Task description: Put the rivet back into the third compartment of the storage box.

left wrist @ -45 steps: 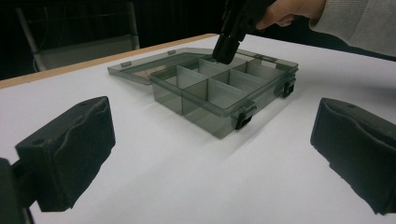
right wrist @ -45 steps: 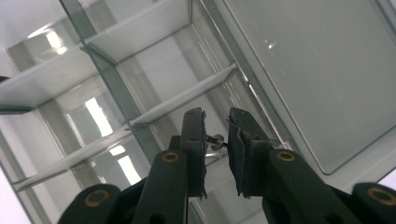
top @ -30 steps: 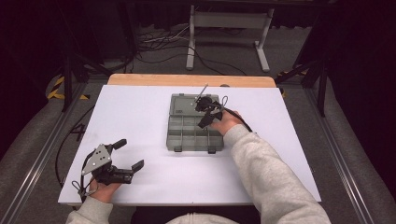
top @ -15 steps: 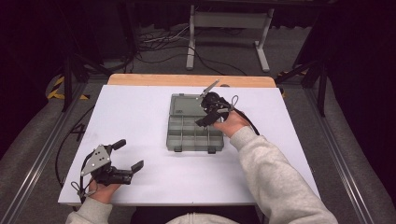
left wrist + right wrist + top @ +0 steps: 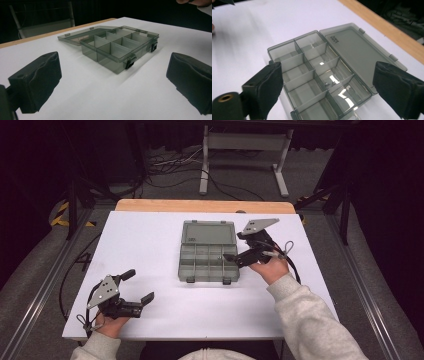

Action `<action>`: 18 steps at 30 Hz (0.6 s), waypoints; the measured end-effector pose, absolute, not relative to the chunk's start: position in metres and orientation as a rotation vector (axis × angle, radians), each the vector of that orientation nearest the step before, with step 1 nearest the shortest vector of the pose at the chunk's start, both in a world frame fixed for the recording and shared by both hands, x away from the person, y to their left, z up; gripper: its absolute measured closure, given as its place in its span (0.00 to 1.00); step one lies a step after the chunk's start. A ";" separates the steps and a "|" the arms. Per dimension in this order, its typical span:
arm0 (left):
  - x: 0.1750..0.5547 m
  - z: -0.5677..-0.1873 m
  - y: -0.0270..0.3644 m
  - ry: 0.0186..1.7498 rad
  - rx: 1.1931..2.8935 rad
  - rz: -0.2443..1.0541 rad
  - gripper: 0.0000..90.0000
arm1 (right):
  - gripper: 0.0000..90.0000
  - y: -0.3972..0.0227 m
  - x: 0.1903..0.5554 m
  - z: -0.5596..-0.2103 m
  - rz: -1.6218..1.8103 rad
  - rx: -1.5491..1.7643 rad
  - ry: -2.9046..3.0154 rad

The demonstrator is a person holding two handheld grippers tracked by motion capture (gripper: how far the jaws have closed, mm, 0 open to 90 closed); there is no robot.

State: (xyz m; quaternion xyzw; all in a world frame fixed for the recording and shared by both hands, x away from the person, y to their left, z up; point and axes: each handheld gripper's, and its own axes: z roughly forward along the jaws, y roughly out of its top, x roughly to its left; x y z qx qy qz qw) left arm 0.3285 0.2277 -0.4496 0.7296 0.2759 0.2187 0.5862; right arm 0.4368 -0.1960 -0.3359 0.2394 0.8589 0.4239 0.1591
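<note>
I am pulling my right gripper (image 5: 234, 251) back off the box (image 5: 208, 258), jaws just opening with nothing between them.

It was over the compartments a second ago; now it is hovering at the box's right edge. I am seeing one open grey box mid-table (image 5: 150, 235), eight compartments, two latches. Left gripper (image 5: 139, 286) is resting near-left, jaws apart, unmoved.

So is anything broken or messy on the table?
Nothing stands out. The grey compartment box sits square on the white table, its lid open and lying flat behind it. Nothing looks spilled or cracked.
</note>
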 end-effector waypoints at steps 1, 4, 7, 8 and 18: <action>0.328 -0.450 0.227 0.644 1.698 0.512 0.00 | 0.08 -0.196 0.437 -0.336 1.212 0.684 2.455; 0.328 -0.449 0.227 0.639 1.698 0.512 0.00 | 0.07 -0.211 0.424 -0.339 1.280 0.678 2.403; 0.328 -0.449 0.227 0.635 1.700 0.515 0.00 | 0.05 -0.227 0.411 -0.345 1.333 0.670 2.346; 0.328 -0.449 0.227 0.632 1.703 0.513 0.00 | 0.04 -0.231 0.407 -0.347 1.348 0.667 2.326; 0.326 -0.447 0.227 0.621 1.696 0.509 0.00 | 0.00 -0.269 0.373 -0.365 1.463 0.638 2.129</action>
